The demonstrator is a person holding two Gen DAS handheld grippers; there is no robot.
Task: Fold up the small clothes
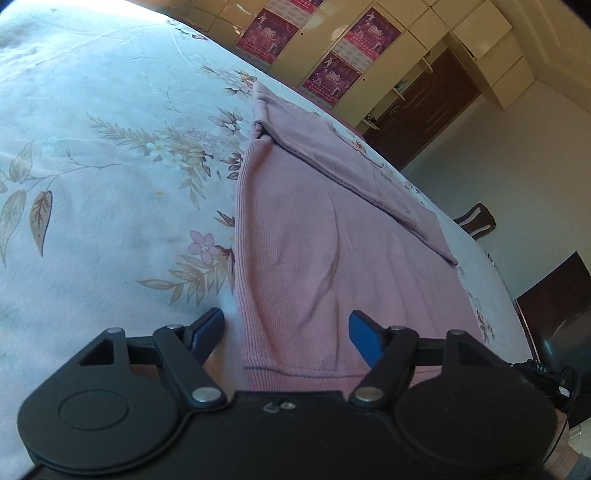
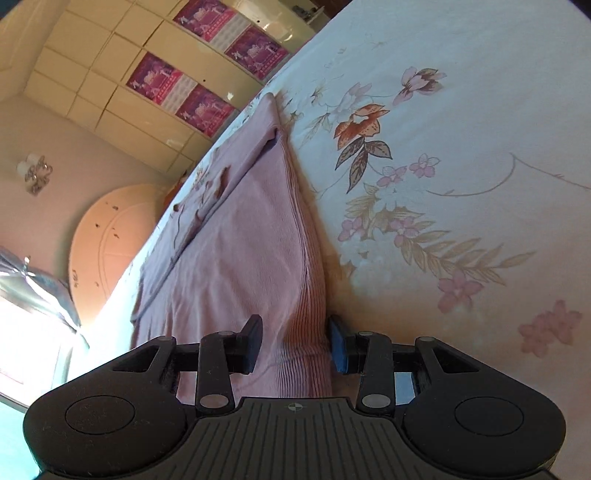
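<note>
The right gripper (image 2: 295, 345) straddles the ribbed hem of a pink garment (image 2: 236, 251) lying on the floral bedsheet (image 2: 461, 166).

Near hem of the pink garment (image 1: 295, 258) hidden behind the left gripper (image 1: 286, 332) body at lower centre. Same in the right wrist view: garment's near end lost under the right gripper (image 2: 295, 343); contact of pads with cloth not readable. Poster (image 1: 267, 31) print too small to read (upper edge cuts it). Window glare at lower left washes out detail.
</note>
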